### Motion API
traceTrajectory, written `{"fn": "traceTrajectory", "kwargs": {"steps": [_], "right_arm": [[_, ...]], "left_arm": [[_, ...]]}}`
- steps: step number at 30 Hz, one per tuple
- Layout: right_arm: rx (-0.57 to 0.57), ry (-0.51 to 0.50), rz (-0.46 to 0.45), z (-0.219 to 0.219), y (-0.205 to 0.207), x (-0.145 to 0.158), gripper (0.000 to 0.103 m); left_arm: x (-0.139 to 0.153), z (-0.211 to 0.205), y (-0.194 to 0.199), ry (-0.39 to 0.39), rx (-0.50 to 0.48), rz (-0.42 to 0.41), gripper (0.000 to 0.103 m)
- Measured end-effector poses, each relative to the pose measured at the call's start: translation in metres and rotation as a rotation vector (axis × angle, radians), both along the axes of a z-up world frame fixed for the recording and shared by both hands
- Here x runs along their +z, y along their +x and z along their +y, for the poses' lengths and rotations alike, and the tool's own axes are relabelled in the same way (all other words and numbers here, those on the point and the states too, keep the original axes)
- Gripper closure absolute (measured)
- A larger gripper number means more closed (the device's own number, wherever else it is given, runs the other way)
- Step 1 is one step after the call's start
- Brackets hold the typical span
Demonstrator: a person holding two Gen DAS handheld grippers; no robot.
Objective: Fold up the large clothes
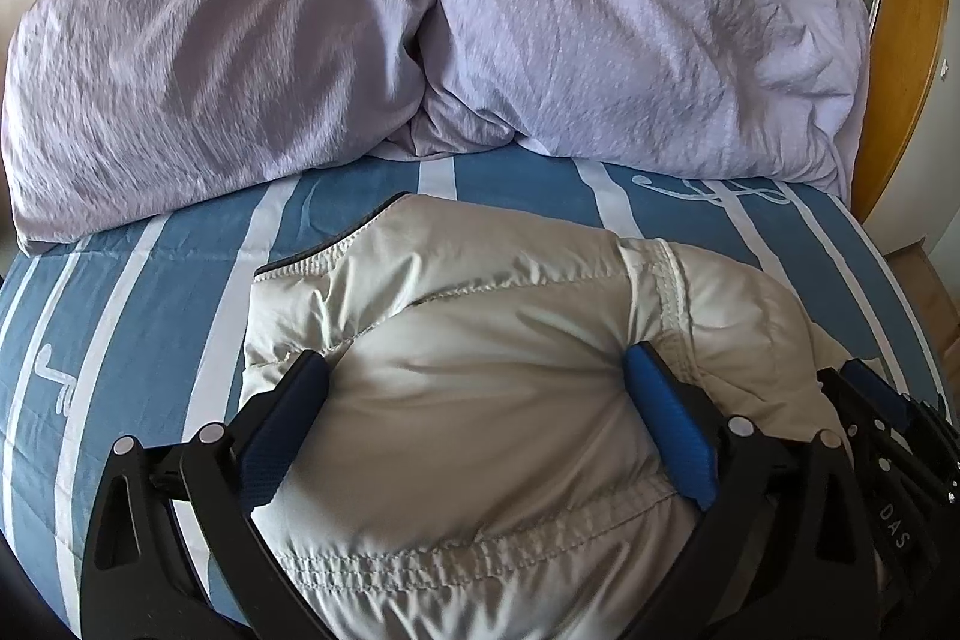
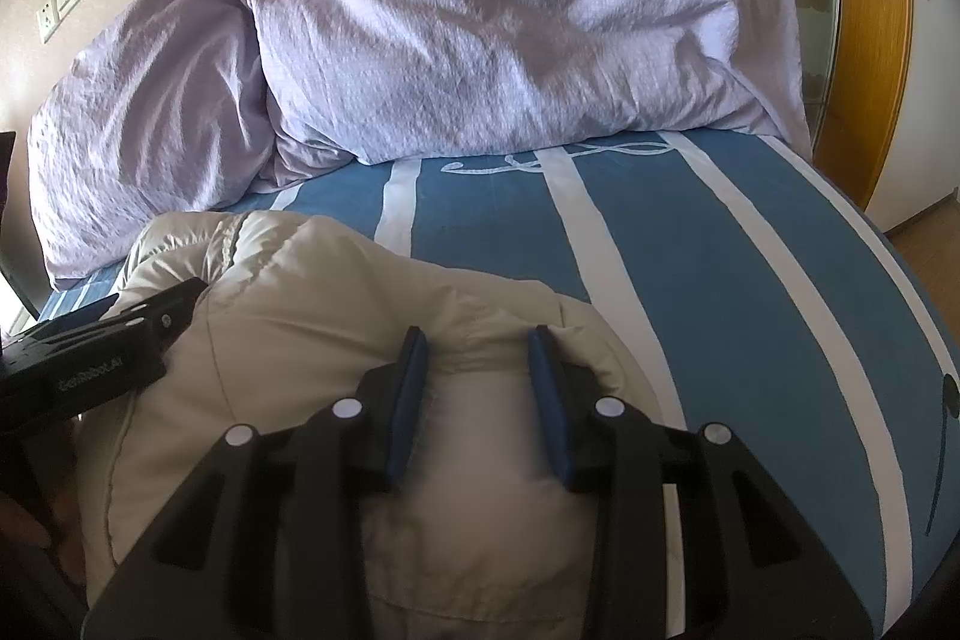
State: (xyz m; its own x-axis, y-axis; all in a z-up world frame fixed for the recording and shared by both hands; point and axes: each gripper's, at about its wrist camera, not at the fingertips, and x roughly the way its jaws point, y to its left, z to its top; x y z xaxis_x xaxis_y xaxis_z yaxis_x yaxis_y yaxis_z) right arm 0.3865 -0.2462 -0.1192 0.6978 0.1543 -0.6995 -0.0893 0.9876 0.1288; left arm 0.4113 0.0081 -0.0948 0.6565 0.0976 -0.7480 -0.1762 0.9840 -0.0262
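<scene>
One jacket [image 1: 480,400], two tongs [image 1: 477,382], one duvet [image 1: 420,10].

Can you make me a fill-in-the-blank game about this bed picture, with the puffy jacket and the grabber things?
1. The puffy cream jacket lies on a bed sheet that is blue with ______ stripes.
2. The soft pads on the right gripper are coloured ______.
3. The bedding piled behind the jacket is pale ______.
4. Between the fingers of the left gripper sits the ______.

Missing words: white; blue; purple; jacket
</scene>
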Motion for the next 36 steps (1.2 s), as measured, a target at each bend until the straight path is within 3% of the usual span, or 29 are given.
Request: {"fn": "traceTrajectory", "kwargs": {"steps": [9, 10, 12, 13, 14, 16, 19, 28, 36], "right_arm": [[0.009, -0.046, 0.033, 0.005, 0.009, 0.002, 0.065], [0.014, -0.070, 0.058, 0.006, 0.012, 0.007, 0.062], [0.018, -0.049, 0.086, 0.002, 0.008, 0.019, 0.045], [0.010, -0.026, 0.087, -0.004, 0.003, 0.025, 0.027], [-0.009, -0.016, 0.076, -0.010, -0.003, 0.031, 0.019], [-0.039, -0.001, 0.053, -0.025, -0.013, 0.042, 0.016], [-0.040, 0.069, 0.109, -0.050, -0.016, 0.045, 0.007], [0.027, 0.298, 0.369, -0.081, -0.006, 0.012, 0.002], [0.037, 0.507, 0.476, -0.090, -0.009, -0.010, 0.002]], "left_arm": [[0.003, 0.002, 0.002, 0.004, 0.000, 0.022, 0.003], [0.008, 0.004, -0.001, 0.001, -0.001, 0.032, 0.003], [0.020, 0.010, -0.013, -0.025, -0.007, 0.031, 0.003], [0.028, 0.016, -0.023, -0.052, -0.009, 0.023, 0.003], [0.032, 0.020, -0.029, -0.077, -0.011, 0.020, 0.003], [0.040, 0.035, -0.046, -0.136, -0.015, 0.025, 0.003], [0.043, 0.051, -0.063, -0.170, -0.014, 0.044, 0.003], [0.027, 0.069, -0.090, -0.259, -0.009, 0.133, 0.003], [0.022, 0.073, -0.087, -0.355, -0.007, 0.160, 0.003]]}}
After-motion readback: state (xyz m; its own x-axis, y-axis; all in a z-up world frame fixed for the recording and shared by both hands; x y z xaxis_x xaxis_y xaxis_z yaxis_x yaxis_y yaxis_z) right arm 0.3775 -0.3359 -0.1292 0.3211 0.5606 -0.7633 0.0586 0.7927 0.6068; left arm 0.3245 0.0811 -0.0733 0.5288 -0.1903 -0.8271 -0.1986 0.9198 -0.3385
